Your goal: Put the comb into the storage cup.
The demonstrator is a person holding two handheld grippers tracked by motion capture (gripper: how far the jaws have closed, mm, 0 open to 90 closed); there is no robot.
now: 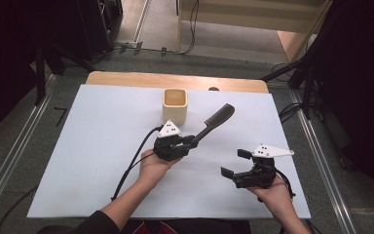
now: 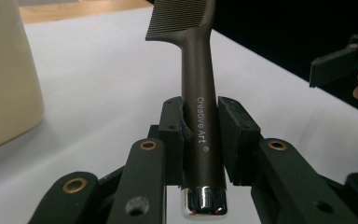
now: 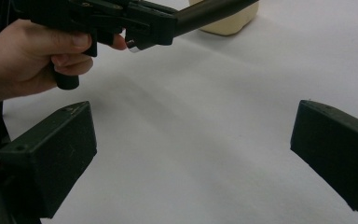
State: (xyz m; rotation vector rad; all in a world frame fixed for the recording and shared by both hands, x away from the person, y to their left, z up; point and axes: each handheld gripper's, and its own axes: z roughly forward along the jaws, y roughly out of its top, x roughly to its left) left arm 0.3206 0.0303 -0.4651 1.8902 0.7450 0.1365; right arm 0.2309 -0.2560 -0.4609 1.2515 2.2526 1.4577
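Gripping one dark comb (image 2: 198,93) by its handle between the clenched jaws of the left gripper (image 1: 191,141), teeth end raised over the white table (image 1: 97,146) just beside one cream cup (image 1: 175,105). Right gripper (image 1: 233,163) released, jaws wide apart, holding nothing.

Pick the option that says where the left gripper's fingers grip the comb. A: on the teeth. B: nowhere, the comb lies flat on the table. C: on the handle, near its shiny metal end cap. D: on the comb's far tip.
C: in the left gripper view the left gripper has its fingers pressed on both sides of the comb handle, just above the metal cap, with the teeth farther out.
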